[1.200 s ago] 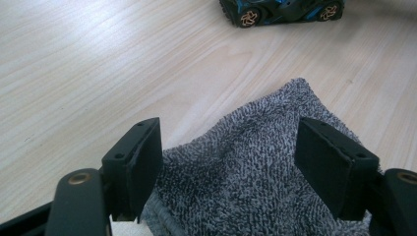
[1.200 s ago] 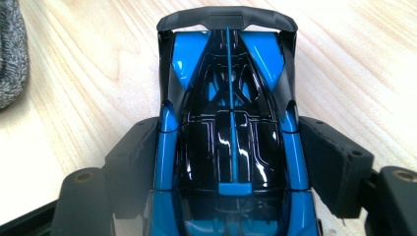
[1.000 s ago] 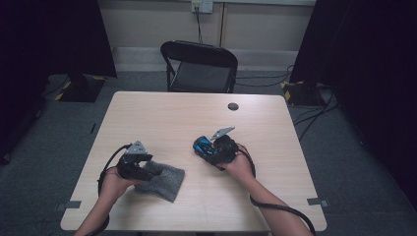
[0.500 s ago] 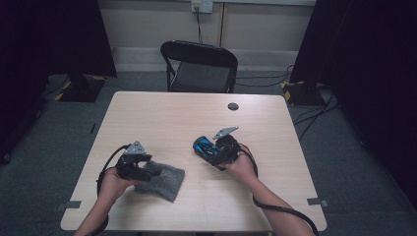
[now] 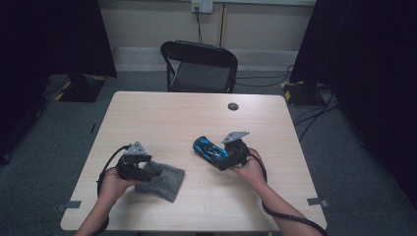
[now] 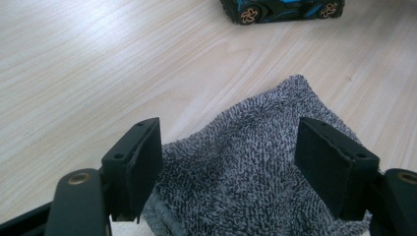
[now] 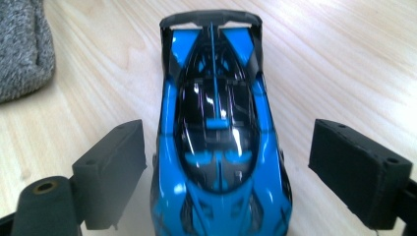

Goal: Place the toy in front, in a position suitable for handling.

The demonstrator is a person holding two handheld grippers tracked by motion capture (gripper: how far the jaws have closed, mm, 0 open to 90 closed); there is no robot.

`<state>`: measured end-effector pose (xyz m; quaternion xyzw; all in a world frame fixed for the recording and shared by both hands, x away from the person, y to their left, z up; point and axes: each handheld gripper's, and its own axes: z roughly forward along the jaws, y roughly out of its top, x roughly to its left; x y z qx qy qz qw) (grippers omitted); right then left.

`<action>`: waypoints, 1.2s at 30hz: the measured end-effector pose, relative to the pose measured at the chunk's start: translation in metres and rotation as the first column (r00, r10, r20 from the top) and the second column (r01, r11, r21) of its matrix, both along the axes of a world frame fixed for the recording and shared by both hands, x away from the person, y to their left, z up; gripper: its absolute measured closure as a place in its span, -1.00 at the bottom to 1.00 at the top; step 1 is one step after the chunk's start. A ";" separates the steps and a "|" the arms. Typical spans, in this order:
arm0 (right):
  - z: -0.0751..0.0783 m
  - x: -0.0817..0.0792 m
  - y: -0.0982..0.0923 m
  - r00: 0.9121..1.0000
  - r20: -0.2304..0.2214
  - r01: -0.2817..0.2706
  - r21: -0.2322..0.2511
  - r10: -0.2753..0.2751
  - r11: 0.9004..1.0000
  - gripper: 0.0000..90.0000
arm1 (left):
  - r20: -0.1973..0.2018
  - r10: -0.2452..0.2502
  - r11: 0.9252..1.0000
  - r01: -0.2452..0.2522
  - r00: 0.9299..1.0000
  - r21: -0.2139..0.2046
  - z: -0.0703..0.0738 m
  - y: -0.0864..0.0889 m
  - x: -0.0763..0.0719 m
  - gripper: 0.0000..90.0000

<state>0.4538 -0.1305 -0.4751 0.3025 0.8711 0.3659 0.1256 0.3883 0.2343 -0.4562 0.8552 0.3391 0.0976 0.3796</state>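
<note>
Both forearms enter from the near edge of the table [image 5: 162, 113]. The left gripper [image 5: 140, 169] rests low at the near left, jaws apart, over the grey cloth [image 5: 162, 181], pads clear of the fabric. The right gripper [image 5: 223, 160] sits right of centre, its jaws having just been opening; they stand apart astride the blue toy car [image 5: 210, 150], with gaps visible in the right gripper view [image 7: 216, 147]. The left gripper view cuts off the car's [image 6: 282, 10] upper body and shows the cloth [image 6: 246, 167] bunched.
</note>
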 end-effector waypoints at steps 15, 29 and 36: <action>-0.023 -0.017 -0.020 1.000 -0.003 0.031 -0.001 -0.031 1.000 -0.70 | -0.002 0.004 1.000 -0.005 1.000 -0.004 0.000 -0.003 -0.001 -0.42; -0.028 -0.019 -0.021 1.000 0.008 0.021 0.029 -0.022 0.999 -0.53 | 0.041 -0.016 1.000 0.016 0.999 0.010 0.010 -0.007 -0.010 -0.43; -0.028 -0.021 -0.021 1.000 0.010 0.019 0.035 -0.019 0.999 -0.49 | 0.073 -0.102 0.991 0.095 0.992 0.094 0.006 -0.016 -0.021 -0.36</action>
